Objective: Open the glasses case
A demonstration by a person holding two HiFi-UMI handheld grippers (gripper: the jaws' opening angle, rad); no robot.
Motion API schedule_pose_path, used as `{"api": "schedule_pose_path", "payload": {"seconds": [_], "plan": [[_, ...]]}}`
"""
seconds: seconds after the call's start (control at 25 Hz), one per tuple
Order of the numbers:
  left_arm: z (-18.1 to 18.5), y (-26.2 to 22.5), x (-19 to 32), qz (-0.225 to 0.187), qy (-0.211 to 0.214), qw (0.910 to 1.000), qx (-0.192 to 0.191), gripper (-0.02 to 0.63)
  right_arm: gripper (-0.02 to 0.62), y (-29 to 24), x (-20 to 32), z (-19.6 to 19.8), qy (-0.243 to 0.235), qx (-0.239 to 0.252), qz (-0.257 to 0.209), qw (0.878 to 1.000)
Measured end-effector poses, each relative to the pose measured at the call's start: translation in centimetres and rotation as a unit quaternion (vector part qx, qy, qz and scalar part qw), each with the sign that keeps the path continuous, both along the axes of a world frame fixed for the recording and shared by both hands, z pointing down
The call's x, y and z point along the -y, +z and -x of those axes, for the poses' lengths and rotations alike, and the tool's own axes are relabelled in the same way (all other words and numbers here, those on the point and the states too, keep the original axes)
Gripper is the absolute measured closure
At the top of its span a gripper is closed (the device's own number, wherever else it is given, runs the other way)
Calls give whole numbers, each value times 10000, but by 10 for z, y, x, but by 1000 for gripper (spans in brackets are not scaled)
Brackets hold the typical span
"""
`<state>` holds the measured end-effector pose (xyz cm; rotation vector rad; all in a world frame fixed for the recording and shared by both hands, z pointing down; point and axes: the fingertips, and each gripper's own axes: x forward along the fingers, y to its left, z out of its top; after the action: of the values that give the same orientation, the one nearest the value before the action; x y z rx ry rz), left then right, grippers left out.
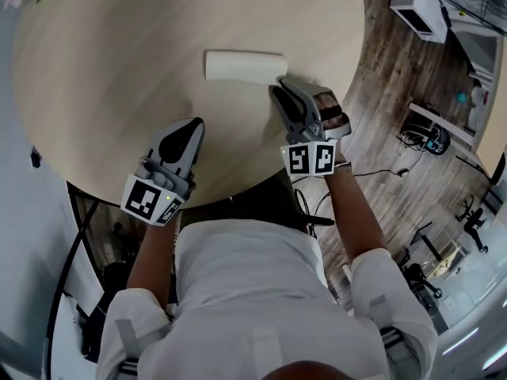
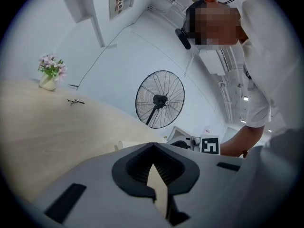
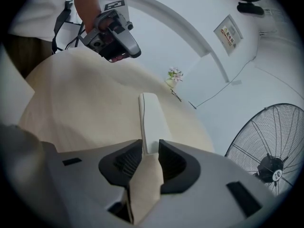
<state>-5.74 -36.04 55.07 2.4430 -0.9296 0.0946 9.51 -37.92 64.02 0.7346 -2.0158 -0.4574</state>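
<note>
We see the white oblong glasses case (image 1: 245,65) lying left to right on the round pale wooden bench (image 1: 119,70), its right end pinched between the narrow fingers (image 3: 178,163) of the right gripper (image 1: 279,91), while the left gripper (image 1: 193,125), closed on nothing, hangs well apart.

Round table (image 1: 119,70), flower vase (image 2: 48,81), fan (image 2: 160,99)

Matt pale wood table (image 1: 103,77), smooth matt cream glasses case (image 1: 245,66), dark wood-plank floor (image 1: 380,62)
</note>
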Motion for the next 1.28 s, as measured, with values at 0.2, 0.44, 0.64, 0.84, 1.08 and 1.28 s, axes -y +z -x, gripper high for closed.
{"api": "schedule_pose_path", "payload": {"seconds": [0.2,0.44,0.64,0.84,1.08,1.28], "plan": [[-5,4,0,55,35,10000,-71,594,513,2,2,-3,99,-2,-59,9999],[-8,4,2,114,16,9999,-101,594,532,-1,0,-6,106,131,73,9998],[-8,3,9,168,-77,9996,-200,594,543,-2,-2,-5,69,231,255,9994],[-14,-2,14,108,-65,9996,-239,594,559,-6,-1,-5,35,305,300,9991],[-20,-4,13,113,-37,9996,-244,594,563,-12,0,-5,-12,372,278,9989],[-18,-3,13,118,-70,9996,-250,594,566,-16,3,-5,-36,416,218,9989]]}}
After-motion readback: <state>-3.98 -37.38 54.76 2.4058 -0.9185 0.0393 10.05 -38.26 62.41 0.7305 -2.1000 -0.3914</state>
